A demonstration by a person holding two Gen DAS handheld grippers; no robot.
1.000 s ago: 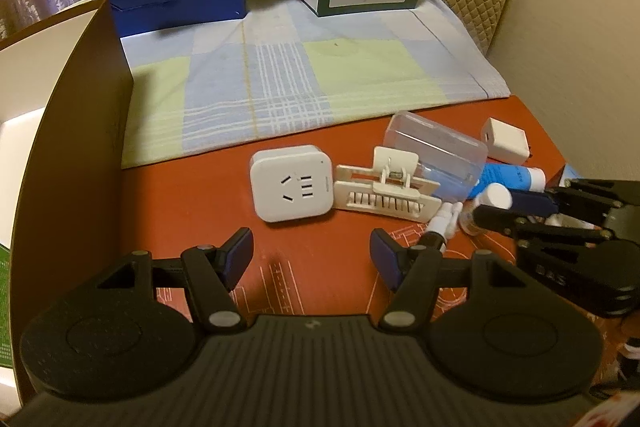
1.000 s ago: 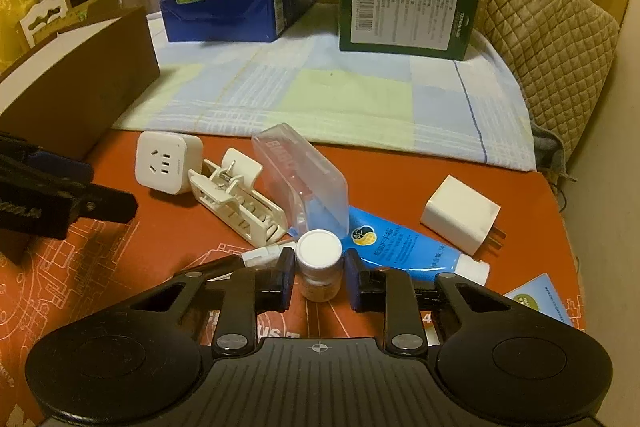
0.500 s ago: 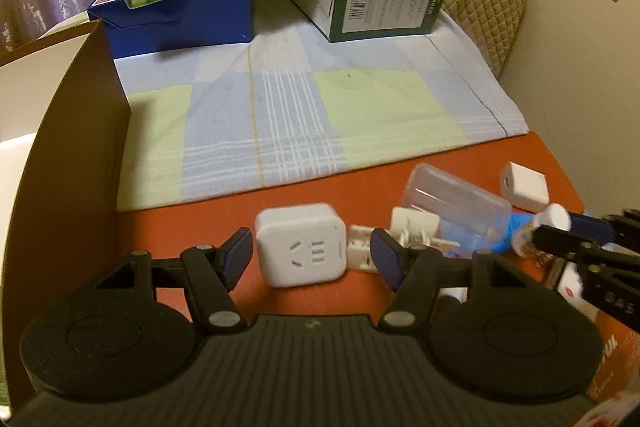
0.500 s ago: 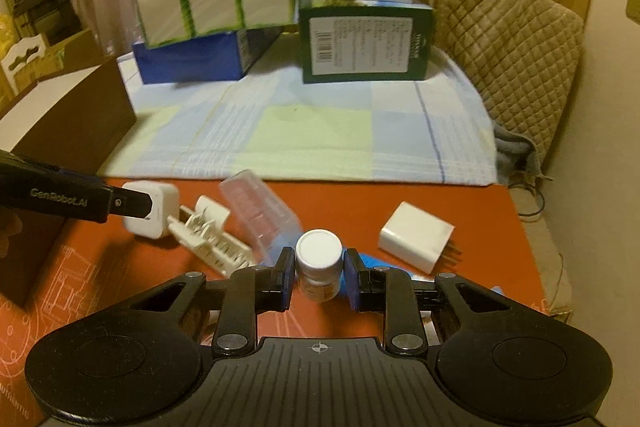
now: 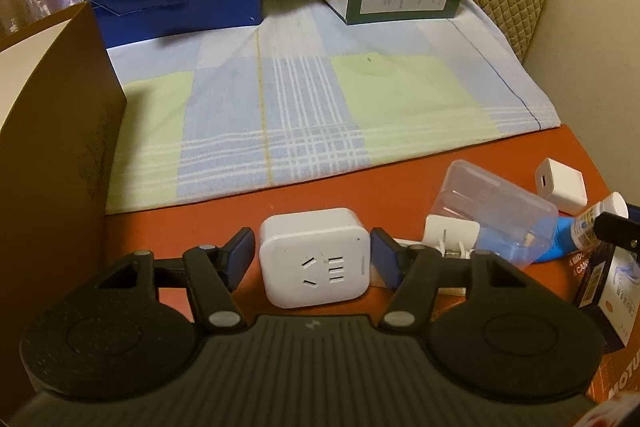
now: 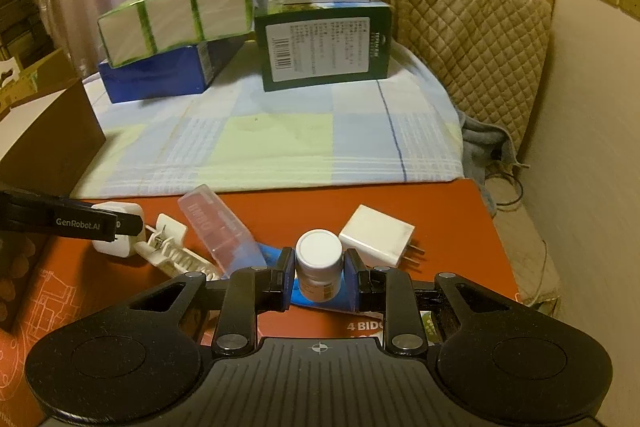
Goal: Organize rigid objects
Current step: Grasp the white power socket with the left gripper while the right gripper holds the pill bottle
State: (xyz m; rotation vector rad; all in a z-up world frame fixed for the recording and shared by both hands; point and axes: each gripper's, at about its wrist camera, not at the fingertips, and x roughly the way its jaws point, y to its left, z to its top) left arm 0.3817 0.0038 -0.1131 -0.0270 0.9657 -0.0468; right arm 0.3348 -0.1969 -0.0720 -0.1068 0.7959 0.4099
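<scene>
Left gripper (image 5: 312, 259) apart | right gripper (image 6: 318, 277) clamps bottle (image 6: 319, 265) | red table (image 5: 328, 195), checked cloth (image 5: 304, 107)

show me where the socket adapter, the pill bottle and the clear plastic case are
socket adapter (image 5: 316, 259): left wrist view, its front face above the holes.
pill bottle (image 6: 319, 250): right wrist view, middle of its white cap.
clear case (image 5: 500, 211): left wrist view, its top panel.

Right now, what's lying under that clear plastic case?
A blue tube runs beneath the clear plastic case, which tilts against a white clip. The tube's middle and the rest underneath are hidden.
</scene>
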